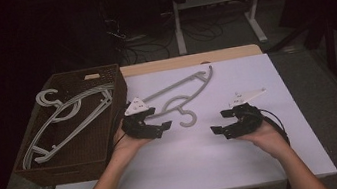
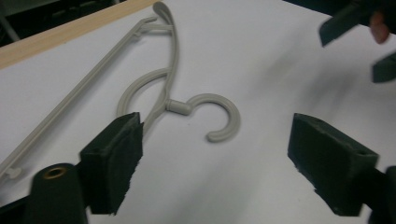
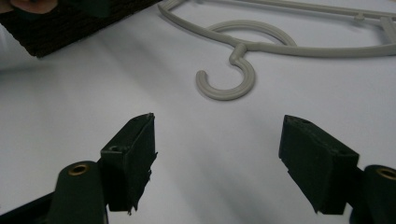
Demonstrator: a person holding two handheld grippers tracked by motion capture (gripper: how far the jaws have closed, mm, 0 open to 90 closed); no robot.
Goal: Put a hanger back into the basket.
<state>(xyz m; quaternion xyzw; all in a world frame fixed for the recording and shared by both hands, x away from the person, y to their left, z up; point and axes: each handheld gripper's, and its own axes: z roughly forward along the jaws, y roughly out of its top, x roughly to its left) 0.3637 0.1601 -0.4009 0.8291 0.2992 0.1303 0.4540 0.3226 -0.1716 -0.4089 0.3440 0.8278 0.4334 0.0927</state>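
A grey hanger [image 1: 184, 94] lies flat on the white table [image 1: 217, 163], its hook between the open left gripper [image 1: 161, 124] and open right gripper [image 1: 219, 123]; a wicker basket [image 1: 66, 168] holds more hangers [image 1: 66, 115].

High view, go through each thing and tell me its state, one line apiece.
Hanger on the table: flat, hook toward the person, nothing gripping it.
Hangers in the basket: lying flat, stacked.
Basket: upright at the table's left edge.
Left hand-held gripper: open, beside the hook.
Right hand-held gripper: open, empty.
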